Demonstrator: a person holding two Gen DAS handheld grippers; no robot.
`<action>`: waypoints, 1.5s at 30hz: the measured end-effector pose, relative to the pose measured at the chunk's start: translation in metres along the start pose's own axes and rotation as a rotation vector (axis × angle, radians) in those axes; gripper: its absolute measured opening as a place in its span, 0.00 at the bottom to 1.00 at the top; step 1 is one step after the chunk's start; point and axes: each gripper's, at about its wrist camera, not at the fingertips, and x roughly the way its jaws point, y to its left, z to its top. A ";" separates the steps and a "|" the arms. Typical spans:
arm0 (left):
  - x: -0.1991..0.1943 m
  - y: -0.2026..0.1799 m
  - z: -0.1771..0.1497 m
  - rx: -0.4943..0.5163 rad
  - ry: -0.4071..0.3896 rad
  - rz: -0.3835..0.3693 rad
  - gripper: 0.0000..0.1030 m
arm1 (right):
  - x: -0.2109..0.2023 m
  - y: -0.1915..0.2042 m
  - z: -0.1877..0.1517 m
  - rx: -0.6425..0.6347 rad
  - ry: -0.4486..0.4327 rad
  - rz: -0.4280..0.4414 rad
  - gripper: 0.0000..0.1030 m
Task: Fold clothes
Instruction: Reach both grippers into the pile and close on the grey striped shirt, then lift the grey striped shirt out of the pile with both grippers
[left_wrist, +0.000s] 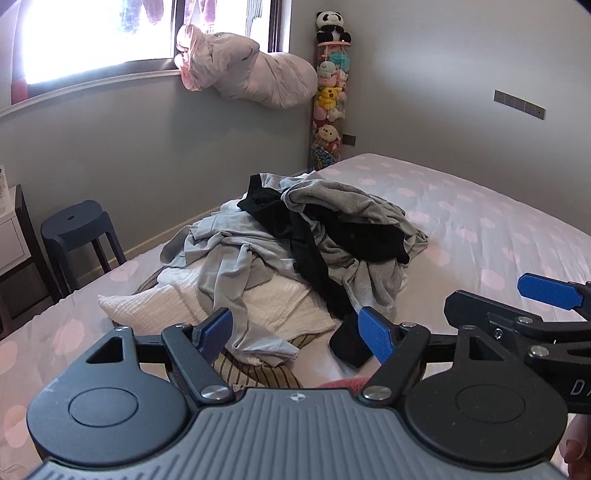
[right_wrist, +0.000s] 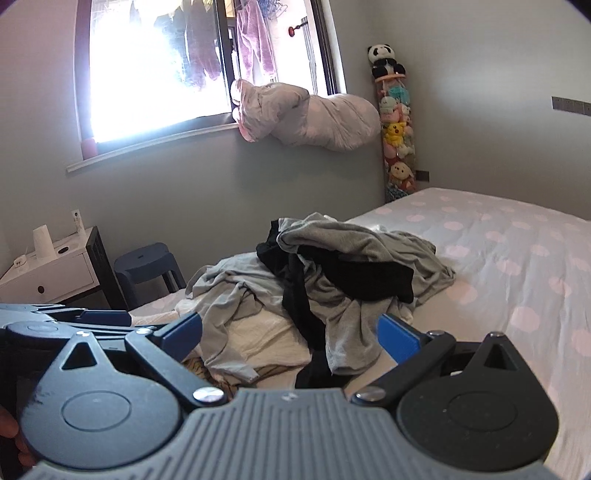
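A heap of clothes (left_wrist: 295, 240) lies on the bed: grey garments, a black garment (left_wrist: 314, 236) draped across the top, a white textured piece (left_wrist: 266, 306) underneath and a striped piece at the near edge. The right wrist view shows the same heap of clothes (right_wrist: 325, 280). My left gripper (left_wrist: 295, 334) is open just short of the heap's near edge, nothing between its blue pads. My right gripper (right_wrist: 291, 332) is open too, in front of the heap, and holds nothing. The right gripper's blue fingers (left_wrist: 546, 291) show at the right edge of the left wrist view.
The bed (left_wrist: 480, 221) has a pale sheet with pink spots and stretches away to the right. A dark stool (left_wrist: 81, 229) and a white nightstand (right_wrist: 48, 273) stand at the left. A rolled duvet (left_wrist: 251, 70) rests on the windowsill, beside a column of plush toys (left_wrist: 330, 96).
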 end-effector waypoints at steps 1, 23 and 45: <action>0.005 0.002 0.003 -0.002 0.011 0.001 0.72 | 0.007 -0.001 0.003 -0.004 0.005 0.006 0.99; 0.187 0.040 0.085 0.025 0.109 -0.042 0.71 | 0.197 -0.039 0.062 -0.082 0.098 0.063 0.77; 0.310 0.062 0.137 -0.084 0.162 -0.117 0.05 | 0.319 -0.042 0.095 -0.172 0.157 0.062 0.10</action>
